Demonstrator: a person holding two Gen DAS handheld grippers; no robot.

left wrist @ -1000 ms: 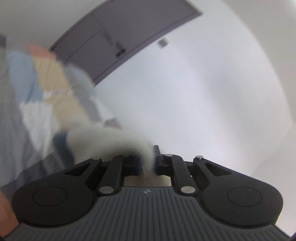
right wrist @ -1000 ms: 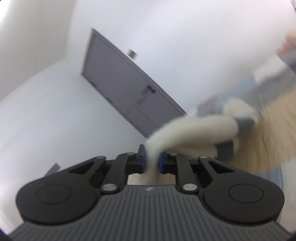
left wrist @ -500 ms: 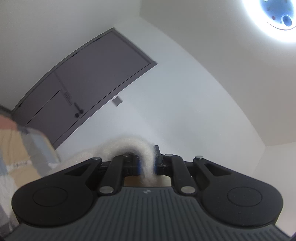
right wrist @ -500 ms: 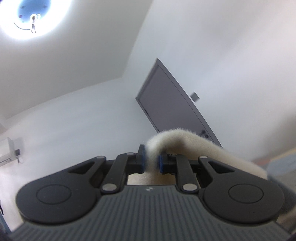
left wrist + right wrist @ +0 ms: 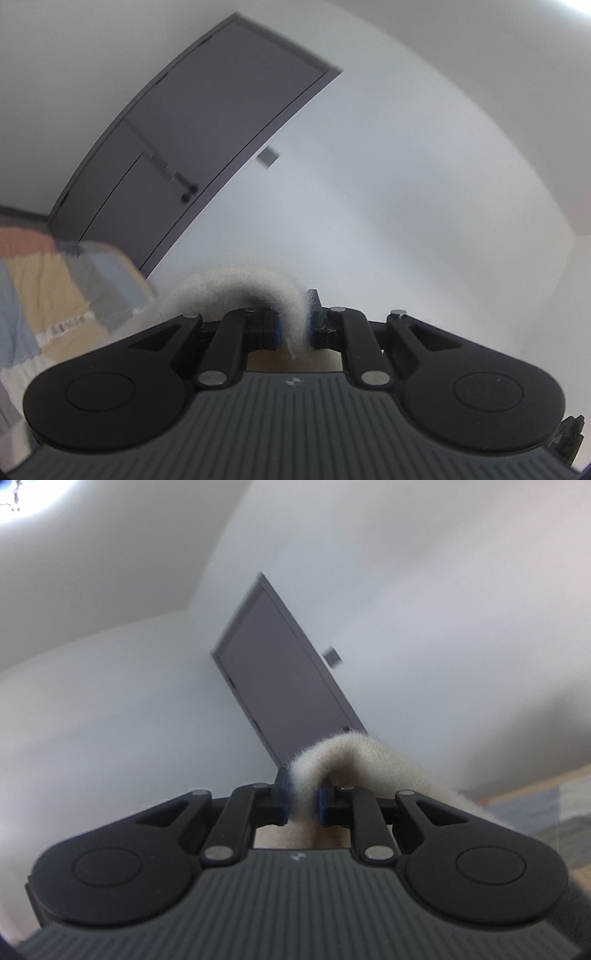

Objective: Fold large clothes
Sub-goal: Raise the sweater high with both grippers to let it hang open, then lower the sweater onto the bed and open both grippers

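A cream fleecy garment (image 5: 229, 286) is pinched in my left gripper (image 5: 294, 326); its edge arcs up out of the jaws and falls away to the left. The same cream garment (image 5: 369, 760) is pinched in my right gripper (image 5: 303, 805) and trails off to the lower right. Both grippers are shut on the fabric and tilted upward toward the wall and ceiling. Most of the garment hangs below the cameras, out of sight.
A grey door (image 5: 207, 140) in a white wall fills the background; it also shows in the right wrist view (image 5: 284, 701). A patchwork bedcover in blue, tan and pink (image 5: 48, 295) lies at the left. A ceiling light (image 5: 22, 494) glows at the top left.
Both grippers swung sharply upward with the garment, then tipped slightly back down. The bedcover has come back into the left view and the ceiling lights have slid toward the frame edges.
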